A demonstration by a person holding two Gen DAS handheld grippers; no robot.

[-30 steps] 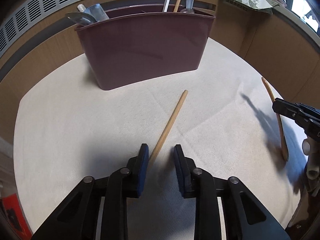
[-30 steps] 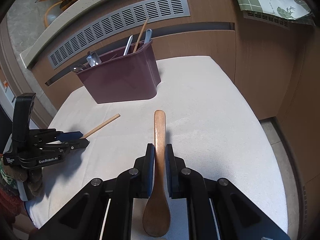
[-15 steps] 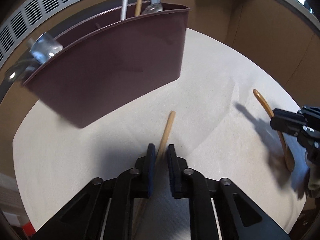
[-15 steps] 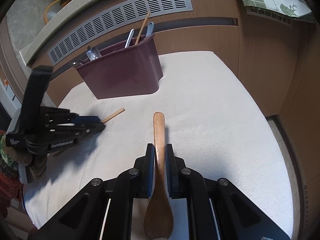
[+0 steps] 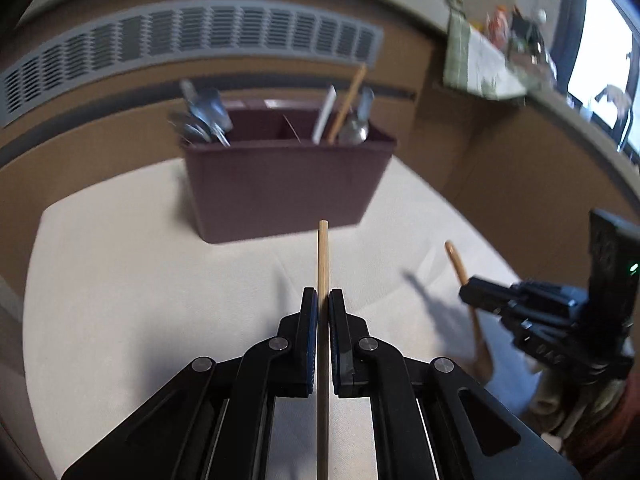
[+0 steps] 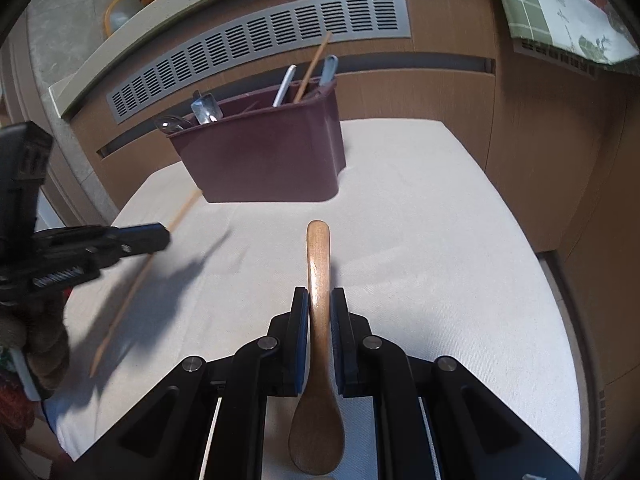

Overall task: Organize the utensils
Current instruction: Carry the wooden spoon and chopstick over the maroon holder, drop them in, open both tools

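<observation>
The jaws of my left gripper (image 5: 323, 296) are closing their last bit, and its pads press on a thin wooden chopstick (image 5: 322, 252). The stick is lifted off the white cloth and points at the maroon utensil caddy (image 5: 280, 184). In the right wrist view the chopstick (image 6: 120, 316) slants below the left gripper (image 6: 158, 236). My right gripper (image 6: 319, 294) is shut on the handle of a wooden spoon (image 6: 318, 248), whose bowl lies back under the fingers. The caddy (image 6: 264, 160) holds metal spoons (image 6: 202, 110) on its left and a chopstick with metal handles (image 6: 312, 68) on its right.
The table (image 6: 440, 220) wears a white cloth, and its edge drops off at the right and near sides. Wood panelling with a grey vent grille (image 6: 260, 36) stands close behind the caddy. A green cloth (image 6: 560, 8) hangs from the counter at the upper right.
My left gripper has closed on the chopstick that lay on the cloth, then risen with it and swung to face the caddy. The right gripper and its spoon have hardly moved.
</observation>
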